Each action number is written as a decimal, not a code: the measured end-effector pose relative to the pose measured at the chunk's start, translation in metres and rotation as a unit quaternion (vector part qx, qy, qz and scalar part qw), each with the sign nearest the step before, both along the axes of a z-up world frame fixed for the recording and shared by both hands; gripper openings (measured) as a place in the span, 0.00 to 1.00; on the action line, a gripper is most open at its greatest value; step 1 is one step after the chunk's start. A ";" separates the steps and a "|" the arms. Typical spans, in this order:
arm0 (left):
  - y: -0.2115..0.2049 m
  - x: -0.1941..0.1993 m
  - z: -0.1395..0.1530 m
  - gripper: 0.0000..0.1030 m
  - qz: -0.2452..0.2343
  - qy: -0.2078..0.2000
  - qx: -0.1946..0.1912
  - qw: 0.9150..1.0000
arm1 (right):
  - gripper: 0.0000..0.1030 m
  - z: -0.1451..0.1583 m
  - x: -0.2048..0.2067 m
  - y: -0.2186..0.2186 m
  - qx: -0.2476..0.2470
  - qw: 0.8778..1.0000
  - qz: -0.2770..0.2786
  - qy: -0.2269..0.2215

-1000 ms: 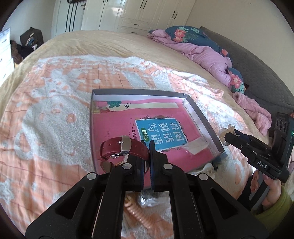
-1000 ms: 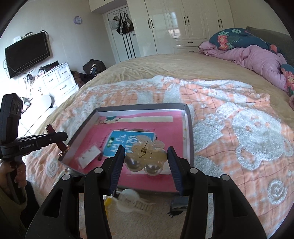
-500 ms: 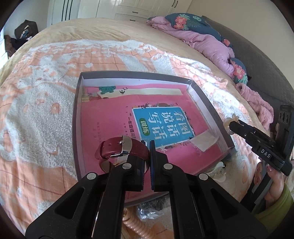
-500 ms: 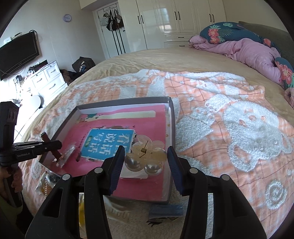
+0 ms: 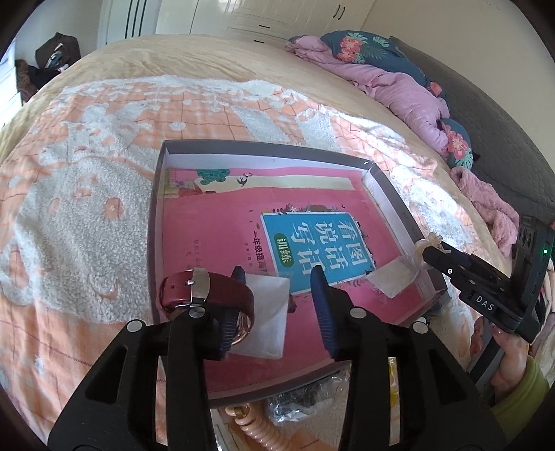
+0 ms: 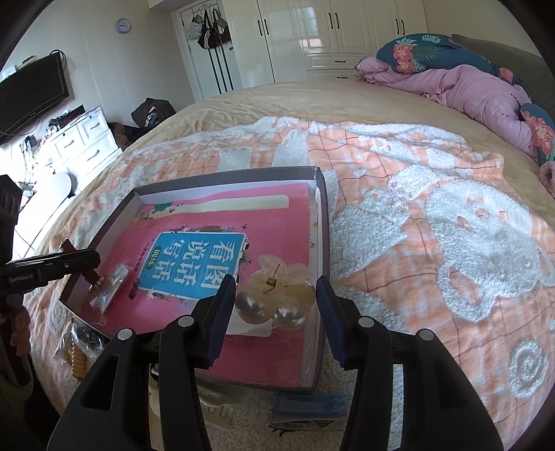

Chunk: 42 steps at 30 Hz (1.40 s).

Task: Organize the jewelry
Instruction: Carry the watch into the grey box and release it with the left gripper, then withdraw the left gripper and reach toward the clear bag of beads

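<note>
Across the bed (image 6: 347,104) you have a peach-and-white fleece blanket (image 6: 433,215) spread over a tan cover, and on it sits a shallow grey box (image 5: 158,208) lined with a pink booklet (image 5: 215,225) that carries a blue title panel. Behind the bed stand white wardrobes (image 6: 312,31), with a pink duvet (image 6: 478,90) and floral pillows heaped at the head. Your left tongs (image 5: 277,284) are spread apart over the near left corner of the box; the dark red watch (image 5: 204,293) sits looped around their left finger, above a small clear bag (image 5: 267,312) lying on the booklet. Your right tongs (image 6: 275,291) also stand spread, with the translucent flower hair clip (image 6: 277,295) and its two pearly balls between the fingers; you cannot tell from this view whether the pads touch it. Only the right wrist view gives you the wall television (image 6: 31,93), the white dresser (image 6: 83,138), the round clock and the bags hanging on the door, plus a blue packet (image 6: 308,402) on the blanket just in front of the box. Only the left wrist view shows you your own hand and green sleeve (image 5: 513,392) on the right tool's handle, and a coiled peach hair tie (image 5: 256,426) lying just before the near rim.
</note>
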State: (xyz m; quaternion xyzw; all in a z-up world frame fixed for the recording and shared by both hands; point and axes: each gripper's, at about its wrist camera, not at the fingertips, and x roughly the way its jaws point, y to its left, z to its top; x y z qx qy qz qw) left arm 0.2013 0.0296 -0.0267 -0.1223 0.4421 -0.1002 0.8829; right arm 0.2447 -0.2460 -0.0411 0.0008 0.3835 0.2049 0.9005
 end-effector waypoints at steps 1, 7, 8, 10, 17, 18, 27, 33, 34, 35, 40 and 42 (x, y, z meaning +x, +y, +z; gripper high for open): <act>0.000 -0.001 0.000 0.37 0.001 0.002 0.000 1.000 | 0.46 0.000 0.000 0.000 0.000 1.000 0.001 -0.001; 0.002 -0.012 0.002 0.59 0.002 0.011 -0.001 1.000 | 0.48 -0.001 -0.001 0.001 -0.003 1.000 0.000 0.000; 0.002 -0.013 0.002 0.60 0.002 0.013 0.000 1.000 | 0.49 -0.001 -0.001 0.000 -0.003 1.000 0.001 0.001; 0.001 -0.017 0.002 0.63 0.003 0.016 0.001 1.000 | 0.51 -0.001 -0.002 0.000 -0.002 1.000 0.001 0.001; 0.000 -0.034 0.005 0.70 0.004 0.016 0.003 1.000 | 0.67 0.005 -0.011 -0.004 0.011 1.000 -0.002 -0.004; -0.001 -0.037 0.006 0.71 0.003 0.015 0.003 1.000 | 0.70 0.006 -0.013 -0.006 0.016 1.000 -0.004 -0.004; 0.001 -0.065 0.012 0.74 0.009 0.012 -0.003 1.000 | 0.84 0.020 -0.033 -0.012 0.031 0.999 -0.009 -0.016; 0.007 -0.078 0.031 0.83 0.024 -0.012 -0.001 1.000 | 0.90 0.034 -0.048 -0.020 0.044 0.998 -0.013 -0.030; 0.008 -0.081 0.035 0.85 0.029 -0.018 0.002 0.999 | 0.90 0.036 -0.050 -0.021 0.047 0.998 -0.013 -0.031; 0.008 -0.082 0.038 0.91 0.032 -0.022 0.005 0.999 | 0.91 0.040 -0.054 -0.023 0.052 0.998 -0.014 -0.034; 0.017 -0.093 0.055 0.91 0.057 -0.044 0.010 0.997 | 0.95 0.057 -0.069 -0.030 0.065 0.997 -0.014 -0.051; 0.020 -0.096 0.059 0.91 0.065 -0.049 0.009 0.997 | 0.96 0.063 -0.076 -0.030 0.066 0.996 -0.009 -0.056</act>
